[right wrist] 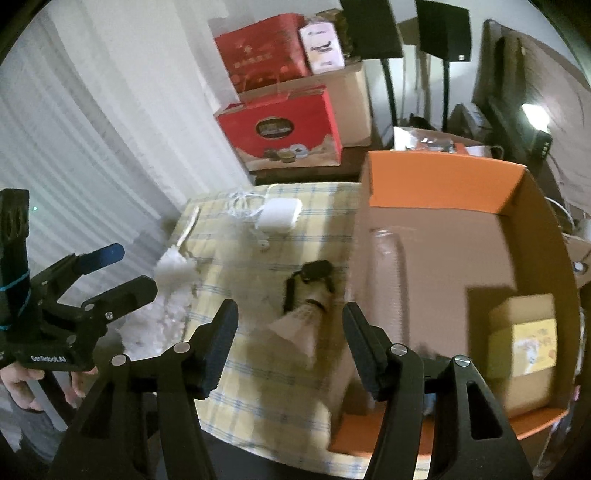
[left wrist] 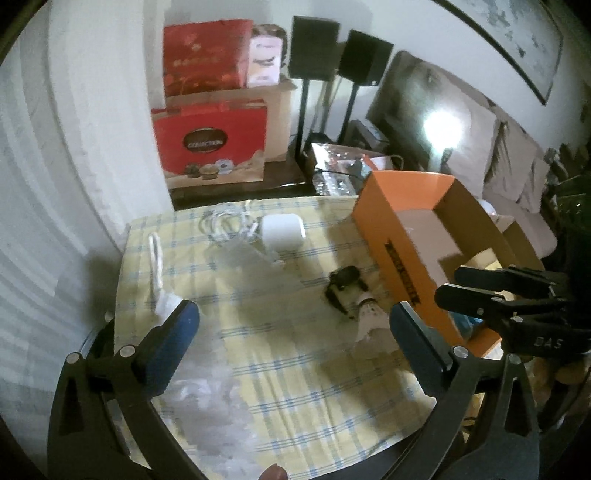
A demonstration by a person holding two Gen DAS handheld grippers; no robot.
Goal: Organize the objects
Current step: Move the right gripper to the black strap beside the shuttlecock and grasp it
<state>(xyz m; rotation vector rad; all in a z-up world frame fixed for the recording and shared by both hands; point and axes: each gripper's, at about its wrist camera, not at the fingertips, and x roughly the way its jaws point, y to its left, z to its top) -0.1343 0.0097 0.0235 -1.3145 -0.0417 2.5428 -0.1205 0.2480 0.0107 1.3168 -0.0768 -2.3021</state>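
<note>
Left wrist view: left gripper (left wrist: 291,332) jaws spread wide, nothing between them, over the checked tablecloth (left wrist: 258,387); shuttlecock (left wrist: 365,321) and black watch (left wrist: 343,282) lie just left of the orange box (left wrist: 391,236). Right wrist view: right gripper (right wrist: 290,345) jaws parted, empty, above the shuttlecock (right wrist: 299,325); white charger (right wrist: 279,215) at far side.

A lived-in home sitting room: a small table under a yellow checked cloth (left wrist: 258,354) stands by a white wall, with a sofa (left wrist: 517,173) and its grey cushions at the far side. Red gift boxes (left wrist: 210,140) are stacked on a brown carton (right wrist: 354,99) atop a low dark cabinet, beside two black speakers (left wrist: 314,48) on stands and a dark screen (left wrist: 413,110). A framed picture (left wrist: 517,33) hangs above the sofa. Household oddments crowd the table, among them a white charger (left wrist: 282,229) with cable and an open orange box (right wrist: 443,177).
</note>
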